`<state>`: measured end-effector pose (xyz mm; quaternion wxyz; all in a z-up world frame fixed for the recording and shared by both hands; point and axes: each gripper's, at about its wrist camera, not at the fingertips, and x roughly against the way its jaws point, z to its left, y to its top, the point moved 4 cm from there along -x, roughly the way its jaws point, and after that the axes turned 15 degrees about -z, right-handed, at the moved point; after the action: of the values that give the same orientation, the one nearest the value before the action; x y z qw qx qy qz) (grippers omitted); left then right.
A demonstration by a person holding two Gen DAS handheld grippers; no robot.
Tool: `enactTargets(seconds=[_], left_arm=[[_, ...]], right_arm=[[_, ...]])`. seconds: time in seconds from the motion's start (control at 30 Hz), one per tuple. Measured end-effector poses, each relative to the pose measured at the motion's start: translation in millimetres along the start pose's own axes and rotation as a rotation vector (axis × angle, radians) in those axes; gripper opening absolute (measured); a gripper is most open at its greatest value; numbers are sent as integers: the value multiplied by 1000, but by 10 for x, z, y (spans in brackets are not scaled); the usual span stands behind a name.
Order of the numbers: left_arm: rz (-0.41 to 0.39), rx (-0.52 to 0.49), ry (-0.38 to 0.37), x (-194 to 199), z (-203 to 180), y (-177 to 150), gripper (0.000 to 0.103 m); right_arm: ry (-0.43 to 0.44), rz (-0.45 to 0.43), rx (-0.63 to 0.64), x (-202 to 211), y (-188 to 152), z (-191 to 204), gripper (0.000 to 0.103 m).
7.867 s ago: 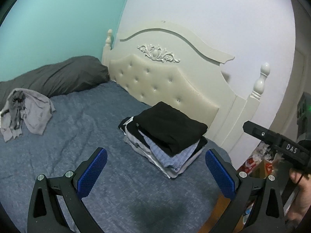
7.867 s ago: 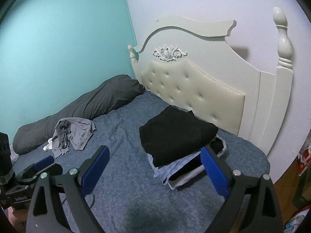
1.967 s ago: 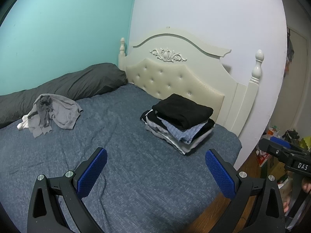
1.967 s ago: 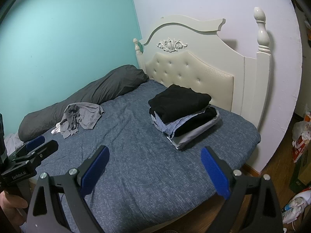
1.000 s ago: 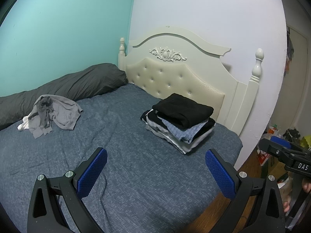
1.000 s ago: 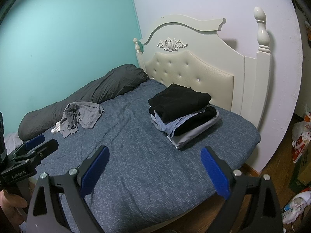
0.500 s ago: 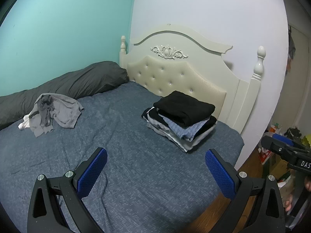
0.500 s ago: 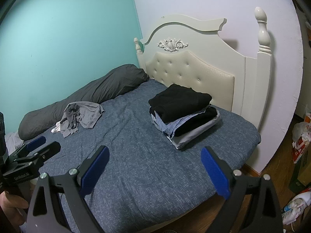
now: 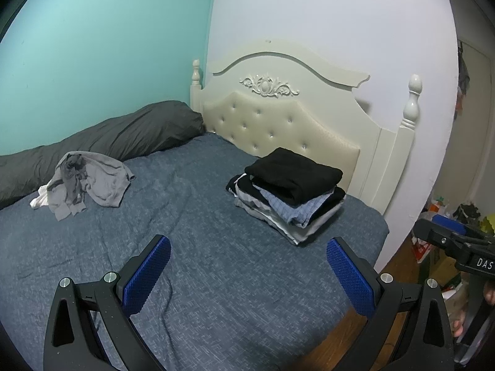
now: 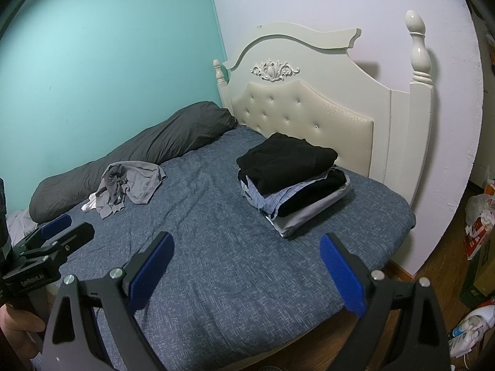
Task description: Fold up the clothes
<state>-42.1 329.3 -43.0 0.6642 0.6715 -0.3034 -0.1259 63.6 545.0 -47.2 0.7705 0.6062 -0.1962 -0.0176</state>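
Now that we have backed off from the folded stack (image 9: 289,190), which sat large and close in the frame some seconds ago, it lies at centre right of the left wrist view, its black garment on top, and we judge that item done. The crumpled grey clothes (image 9: 85,181) at centre left look next. Our left gripper (image 9: 247,273) and right gripper (image 10: 246,270) both stand wide and hold nothing, over the blue bedspread (image 9: 216,278). The left view alone shows the doorway clutter (image 9: 445,213) at right; the right view alone shows a carton (image 10: 478,241) and a white bottle (image 10: 471,332) on the floor, lower right.
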Motion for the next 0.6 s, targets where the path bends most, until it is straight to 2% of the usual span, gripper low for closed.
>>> enactTargets(seconds=[0.6], left_arm=[[11,-1,17,-11,5,-8,103]], right_arm=[[1,3,-4,4,-11,21,96]])
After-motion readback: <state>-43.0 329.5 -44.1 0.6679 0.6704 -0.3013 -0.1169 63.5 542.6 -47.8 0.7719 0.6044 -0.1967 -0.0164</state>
